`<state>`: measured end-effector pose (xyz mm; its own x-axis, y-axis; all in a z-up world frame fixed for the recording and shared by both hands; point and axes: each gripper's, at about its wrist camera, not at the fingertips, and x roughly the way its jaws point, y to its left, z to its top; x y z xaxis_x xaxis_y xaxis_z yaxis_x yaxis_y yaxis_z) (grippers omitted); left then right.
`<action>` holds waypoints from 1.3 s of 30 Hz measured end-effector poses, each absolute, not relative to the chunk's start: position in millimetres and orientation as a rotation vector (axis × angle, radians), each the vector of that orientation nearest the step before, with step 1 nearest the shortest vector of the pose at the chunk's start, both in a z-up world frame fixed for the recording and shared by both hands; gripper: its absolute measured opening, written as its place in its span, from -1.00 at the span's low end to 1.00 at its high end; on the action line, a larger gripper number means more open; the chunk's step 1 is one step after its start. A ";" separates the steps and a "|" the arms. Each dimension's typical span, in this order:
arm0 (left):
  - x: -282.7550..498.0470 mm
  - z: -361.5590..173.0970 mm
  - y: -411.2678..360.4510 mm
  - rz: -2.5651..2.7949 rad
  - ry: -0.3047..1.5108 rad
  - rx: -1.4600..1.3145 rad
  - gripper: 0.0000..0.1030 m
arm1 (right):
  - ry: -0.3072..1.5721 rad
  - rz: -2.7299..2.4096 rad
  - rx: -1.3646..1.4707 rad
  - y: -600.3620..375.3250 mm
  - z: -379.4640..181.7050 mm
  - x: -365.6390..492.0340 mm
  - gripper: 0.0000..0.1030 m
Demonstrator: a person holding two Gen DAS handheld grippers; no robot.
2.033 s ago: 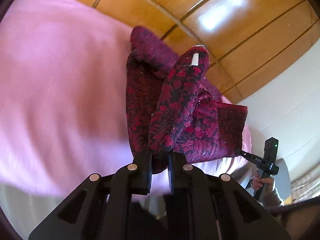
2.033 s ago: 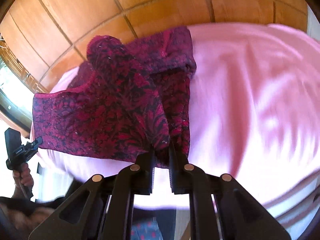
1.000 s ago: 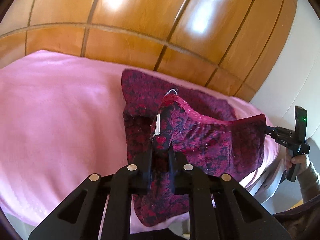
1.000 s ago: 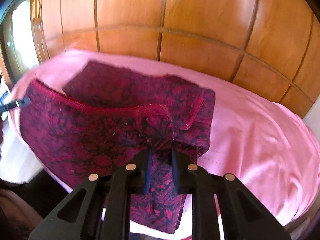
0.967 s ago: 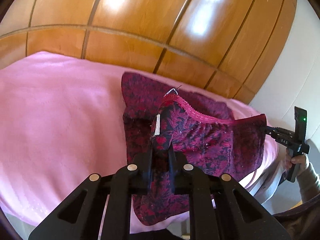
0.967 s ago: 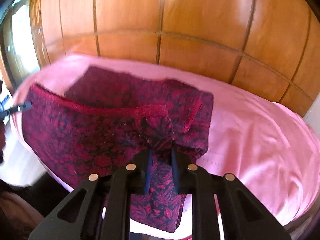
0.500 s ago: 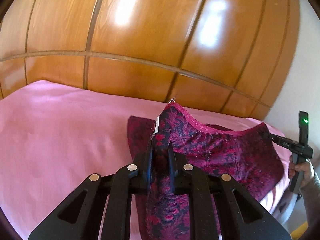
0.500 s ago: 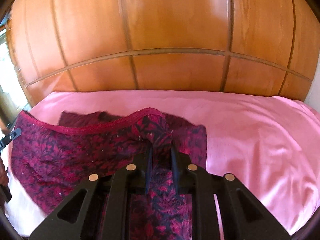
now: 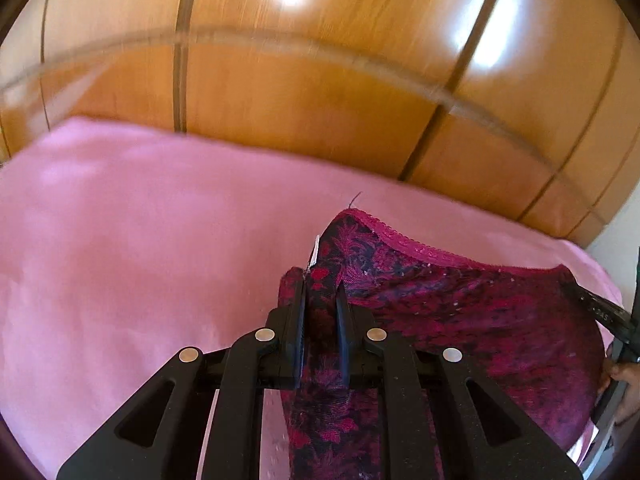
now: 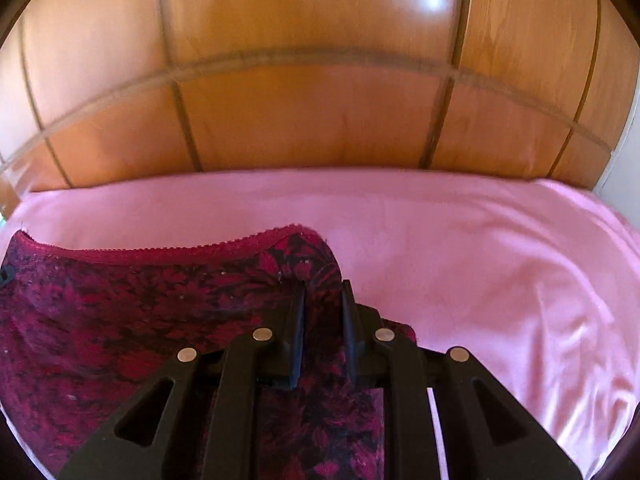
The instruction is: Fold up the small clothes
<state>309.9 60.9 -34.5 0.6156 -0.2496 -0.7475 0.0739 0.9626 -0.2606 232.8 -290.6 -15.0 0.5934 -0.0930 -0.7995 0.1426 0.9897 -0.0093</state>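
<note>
A small dark red and black flower-patterned garment with a pink lace waistband is stretched between my two grippers above a pink sheet. My left gripper is shut on one top corner, beside a white label. My right gripper is shut on the other top corner of the garment. The cloth hangs down below both grippers. In the left wrist view the other gripper's black tip shows at the far right edge.
The pink sheet covers a bed under the garment. A glossy wooden panelled headboard stands close behind it. A white wall shows at the right. A hand shows at the right edge.
Both grippers have lifted the garment off the sheet and tilted up toward the headboard. The cloth, bunched before, now hangs flat with its waistband pulled straight.
</note>
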 end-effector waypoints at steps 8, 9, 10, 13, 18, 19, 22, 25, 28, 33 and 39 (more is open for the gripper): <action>325.0 -54.7 64.7 -0.164 0.972 -0.228 -0.46 | 1.021 -0.144 0.094 -301.0 -40.7 248.8 -0.57; 323.1 -52.4 67.8 -0.157 0.972 -0.252 -0.25 | 1.020 -0.139 0.102 -302.4 -37.6 247.4 -0.38; 317.1 -48.2 74.1 -0.140 0.964 -0.282 0.11 | 1.012 -0.135 0.115 -305.5 -32.6 246.7 -0.29; 290.9 -45.1 93.5 -0.177 0.944 -0.379 0.22 | 0.954 -0.095 0.221 -319.1 -13.4 219.0 0.12; 220.4 -53.1 118.4 -0.296 0.915 -0.479 0.23 | 0.931 -0.007 0.349 -338.1 -6.9 159.4 0.34; 201.3 -56.2 123.4 -0.320 0.908 -0.505 0.23 | 0.934 0.013 0.378 -342.3 -9.5 143.1 0.36; 164.0 -65.6 127.5 -0.354 0.920 -0.530 0.23 | 0.958 0.054 0.429 -345.1 -19.1 98.3 0.36; 143.1 -79.9 119.7 -0.395 0.964 -0.543 0.23 | 0.959 0.043 0.425 -340.6 -26.8 61.0 0.34; 141.0 -85.6 108.4 -0.427 0.967 -0.557 -0.38 | 0.990 0.062 0.470 -337.6 -40.4 47.0 -0.02; 140.2 -73.1 102.0 -0.415 0.959 -0.542 -0.76 | 0.964 0.074 0.426 -328.3 -27.5 37.4 -0.77; 111.1 -48.4 113.0 -0.451 0.936 -0.563 -0.81 | 0.929 0.134 0.438 -329.5 3.0 8.8 -0.78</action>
<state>111.1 113.0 -48.4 0.5200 -0.5877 -0.6199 0.1193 0.7686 -0.6286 8.8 -329.5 3.0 0.5974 0.2970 -0.7449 0.0745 0.9043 0.4204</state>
